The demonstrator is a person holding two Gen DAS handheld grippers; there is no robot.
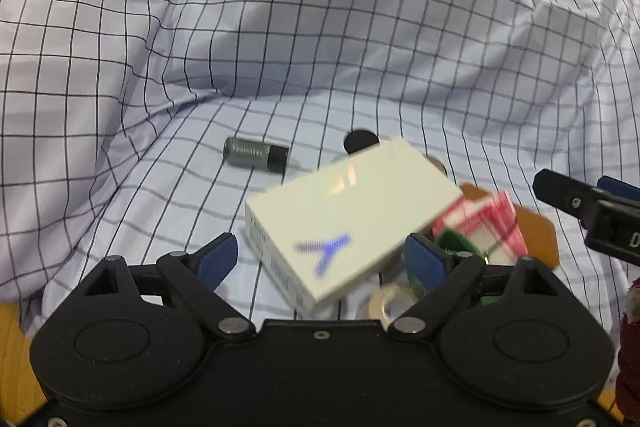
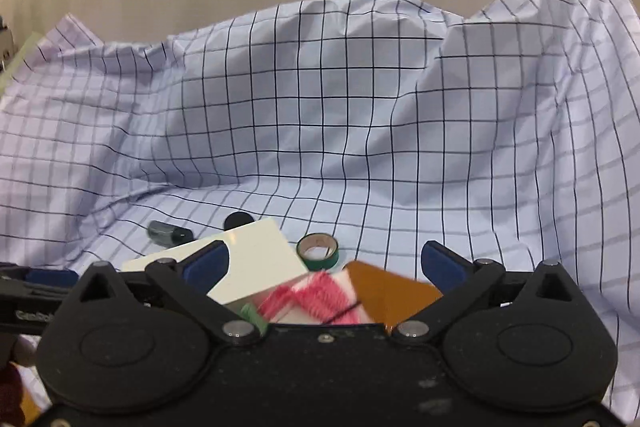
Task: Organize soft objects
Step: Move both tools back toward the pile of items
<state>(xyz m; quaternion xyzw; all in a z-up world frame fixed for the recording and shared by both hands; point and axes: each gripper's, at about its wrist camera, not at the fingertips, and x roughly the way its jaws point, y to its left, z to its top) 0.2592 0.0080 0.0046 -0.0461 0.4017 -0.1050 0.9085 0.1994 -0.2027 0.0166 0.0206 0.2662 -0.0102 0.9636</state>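
Observation:
A pale checked cloth (image 1: 320,27) (image 2: 320,107) covers the surface and rises in folds at the back and sides. On it lies a pile: a white box (image 1: 344,219) (image 2: 256,259), a red-and-white packet (image 1: 488,227) (image 2: 316,295) and a flat orange piece (image 1: 536,231) (image 2: 392,291). My left gripper (image 1: 320,259) is open; the blurred white box sits between its blue pads (image 1: 218,259) without being pressed. My right gripper (image 2: 324,259) is open wide above the packet and the orange piece, holding nothing.
A grey cylinder (image 1: 256,155) (image 2: 170,231) and a black disc (image 1: 360,141) (image 2: 238,219) lie behind the box. A green tape roll (image 2: 318,251) sits beside them. The wooden table edge (image 1: 12,327) shows at lower left, and a dark red sleeve (image 1: 630,347) at right.

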